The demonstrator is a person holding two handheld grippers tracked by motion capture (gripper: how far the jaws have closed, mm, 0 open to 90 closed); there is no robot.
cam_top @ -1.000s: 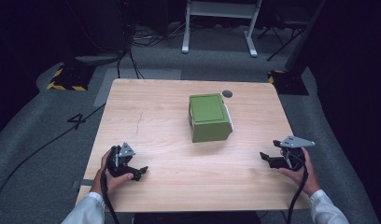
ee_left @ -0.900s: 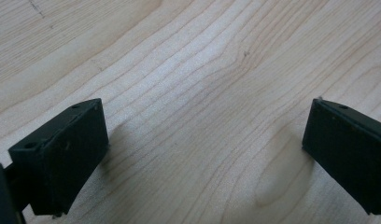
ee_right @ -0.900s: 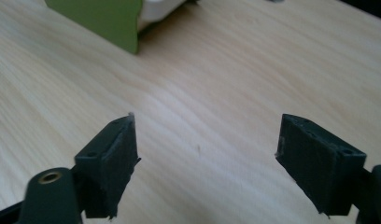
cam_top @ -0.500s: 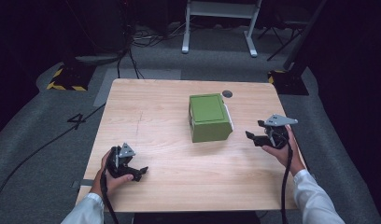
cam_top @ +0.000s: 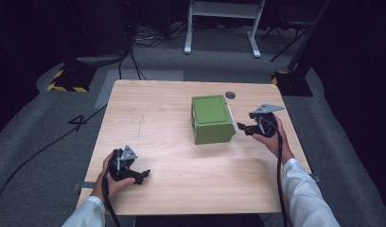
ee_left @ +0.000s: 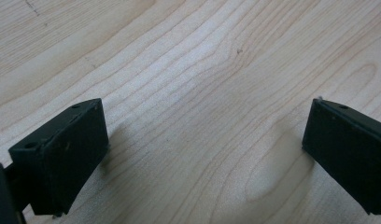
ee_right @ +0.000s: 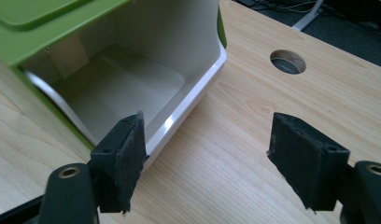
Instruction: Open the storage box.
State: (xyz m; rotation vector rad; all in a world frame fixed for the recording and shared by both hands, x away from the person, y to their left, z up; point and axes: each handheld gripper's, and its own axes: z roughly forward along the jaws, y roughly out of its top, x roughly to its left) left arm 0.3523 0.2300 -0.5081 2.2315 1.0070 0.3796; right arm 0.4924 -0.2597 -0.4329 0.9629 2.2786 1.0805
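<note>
One green box (cam_top: 211,118) sits on the wooden table (cam_top: 153,123), right of the table's middle and toward the far edge as the high view has it. Its top is a flat green lid; its side facing the person's right stands open, showing a pale, bare interior with a white lower lip (ee_right: 179,116). Beyond the box, near the far edge, a round cable hole (cam_top: 230,95) is let into the tabletop.

Right gripper (cam_top: 242,126): held in the person's right hand, level with the box and just beside its open side, jaws pointing at it. In the right gripper view the jaws stand apart with only tabletop between them; one pad (ee_right: 125,158) lies at the white lip, though whether it touches cannot be told. These jaws have just been closing somewhat, with nothing caught between them.

Left gripper (cam_top: 143,177): held in the person's left hand near the table's near-left corner, well apart from the box. The left gripper view shows its jaws wide apart over bare wood grain, gripping nothing.

Both white sleeves (cam_top: 302,189) enter from the near edge.
</note>
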